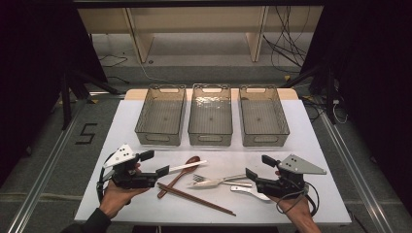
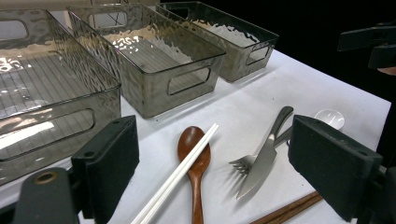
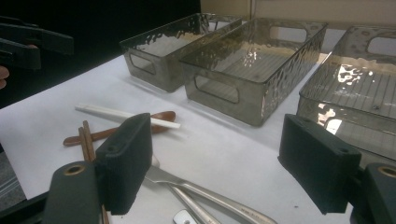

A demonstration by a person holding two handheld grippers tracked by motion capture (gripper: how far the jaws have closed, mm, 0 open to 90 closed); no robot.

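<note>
Cutlery lies in a loose heap at the near middle of the white worktop [image 1: 301,145]: a wooden spoon [image 1: 180,174] under white chopsticks [image 1: 187,166], a fork [image 1: 206,178], a knife [image 1: 218,181], brown chopsticks [image 1: 197,198] and a white spoon [image 1: 250,192]. The three clear bins [image 1: 210,115] behind it stand empty, so I judge the sorting not yet begun; every piece is left to move. The left gripper [image 1: 154,163] and right gripper [image 1: 256,168] flank the heap, fingers spread wide, holding nothing.
</note>
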